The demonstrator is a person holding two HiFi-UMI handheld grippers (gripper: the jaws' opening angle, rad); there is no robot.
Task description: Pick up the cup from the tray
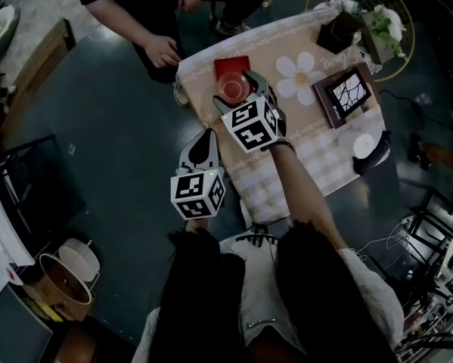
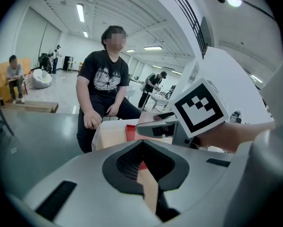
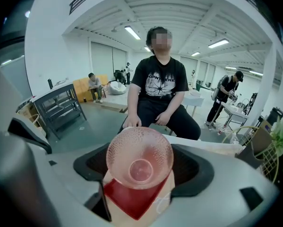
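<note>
A pink, dimpled glass cup [image 3: 139,157] sits between the jaws of my right gripper [image 3: 139,167], which is shut on it. I look into its open mouth from the right gripper view. Under it lies the red tray [image 3: 130,198] on the beige tablecloth; whether the cup touches the tray I cannot tell. From the head view the cup [image 1: 231,90] is over the near part of the red tray [image 1: 232,66], held by the right gripper [image 1: 234,92]. My left gripper [image 1: 207,137] hangs shut and empty off the table's left edge, pointing towards the table [image 2: 108,135].
A person sits at the table's far side, one hand [image 1: 162,51] by its corner. On the cloth to the right are a framed picture [image 1: 347,91], a dark box [image 1: 339,30], a plant [image 1: 385,25] and a white round thing [image 1: 362,144]. A basket [image 1: 63,278] stands on the floor.
</note>
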